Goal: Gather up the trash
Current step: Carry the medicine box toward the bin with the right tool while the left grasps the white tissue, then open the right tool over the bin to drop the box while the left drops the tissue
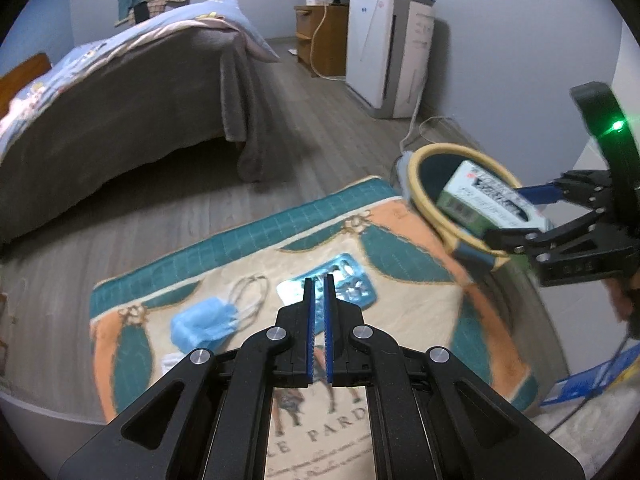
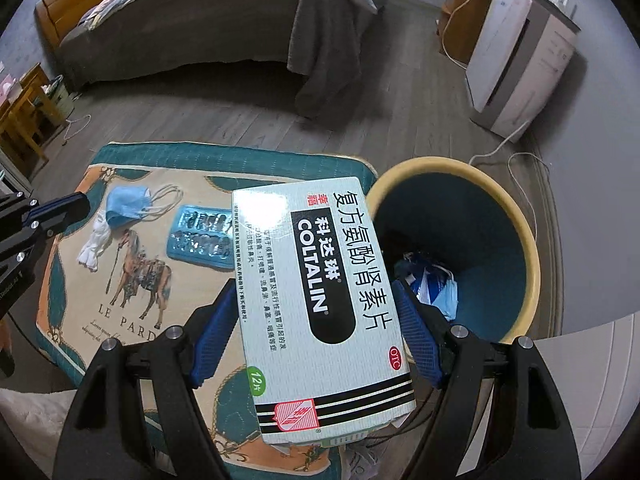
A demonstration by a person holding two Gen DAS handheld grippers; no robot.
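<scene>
The right gripper (image 2: 316, 328) clamps a medicine box (image 2: 320, 304) at the frame's centre, beside the bin (image 2: 516, 216) — ready to drop. The left gripper (image 1: 319, 312) is closed, empty, above the blister pack (image 1: 352, 284) on the cushion (image 1: 400, 264).

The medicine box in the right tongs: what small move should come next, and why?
Probably carry the medicine box a little further over the bin, then open the right tongs. The box overlaps only the bin's near rim, and much of it is above the cushion.
</scene>
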